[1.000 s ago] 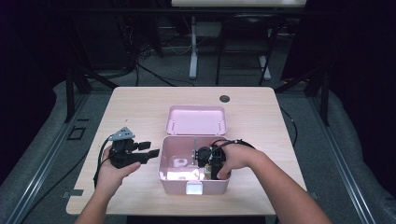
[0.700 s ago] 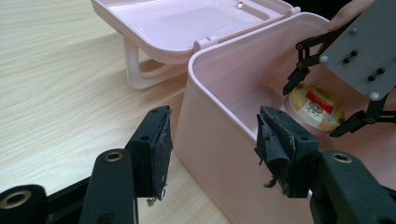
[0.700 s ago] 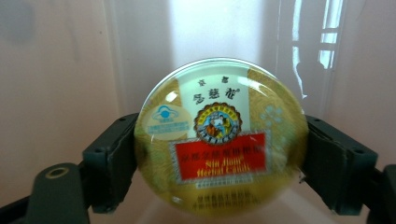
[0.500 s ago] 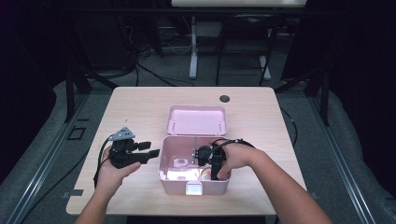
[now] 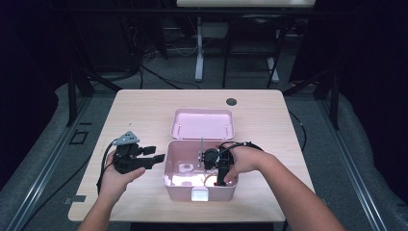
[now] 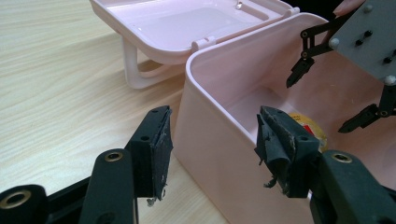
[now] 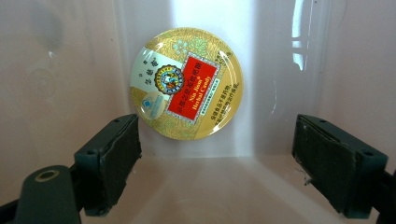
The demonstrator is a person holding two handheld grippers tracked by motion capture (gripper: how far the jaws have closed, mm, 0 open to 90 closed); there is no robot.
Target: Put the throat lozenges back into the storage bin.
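Note:
An open pink box (image 5: 179,191) stands near the table's front edge, its lid (image 5: 204,124) flung back behind it. On the box floor lies a round gold tin with a red label (image 7: 186,89). My right gripper (image 7: 217,161) is down inside the box, open, its jaws spread wide just short of the tin. My left gripper (image 5: 156,154) hovers open beside the box's left wall (image 6: 219,154), one jaw either side of the rim without touching it. The right gripper (image 6: 336,88) and the tin (image 6: 310,132) also appear in the left gripper view.
The box has a white front latch (image 5: 200,194). A dark round grommet (image 5: 231,101) sits in the tabletop at the back. Bare wood table (image 5: 134,115) lies left of and behind the box. Cables and stand legs cross the floor beyond the table.
My right gripper has sunk slightly deeper into the box, toward its front. The left gripper has stayed where it was.

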